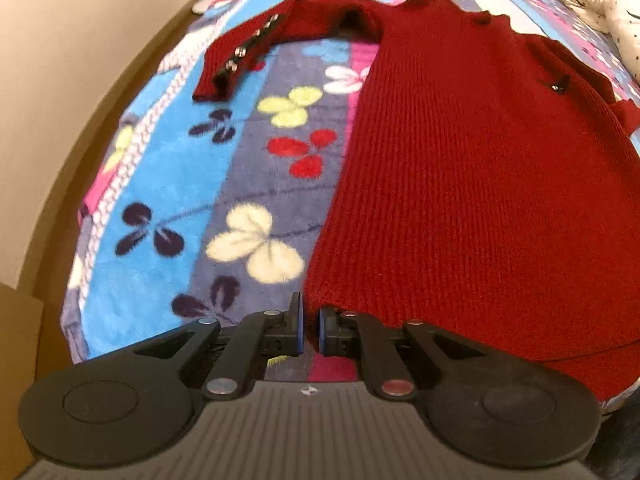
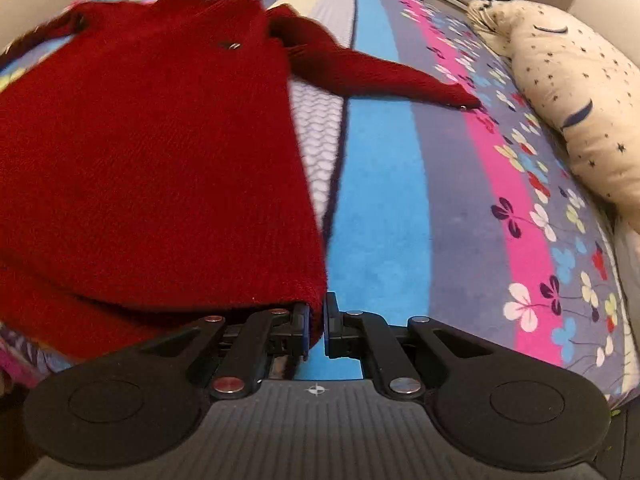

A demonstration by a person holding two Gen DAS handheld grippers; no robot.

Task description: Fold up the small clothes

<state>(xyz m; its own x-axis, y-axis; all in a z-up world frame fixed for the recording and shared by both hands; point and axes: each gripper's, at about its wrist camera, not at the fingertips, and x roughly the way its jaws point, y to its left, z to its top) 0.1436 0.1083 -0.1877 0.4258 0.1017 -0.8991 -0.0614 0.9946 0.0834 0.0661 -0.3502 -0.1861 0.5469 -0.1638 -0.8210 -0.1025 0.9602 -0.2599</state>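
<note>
A red knit sweater (image 1: 460,160) lies spread on the flowered blanket (image 1: 192,184), neck away from me. In the left wrist view one sleeve (image 1: 240,52) with metal buttons stretches out to the left. My left gripper (image 1: 311,320) is shut at the hem's left corner, with the red cloth reaching in between its tips. In the right wrist view the sweater (image 2: 160,140) fills the left side and its other sleeve (image 2: 380,72) points right. The hem's right corner is pinched in my right gripper (image 2: 317,316), which is shut on it, and the hem hangs lifted off the blanket (image 2: 400,200).
A cream plush seal pillow (image 2: 568,92) lies along the bed's right side, and shows again as the pillow (image 1: 604,12) at the top right. A beige wall (image 1: 60,80) runs close along the bed's left edge. The blanket lies bare to the right of the sweater.
</note>
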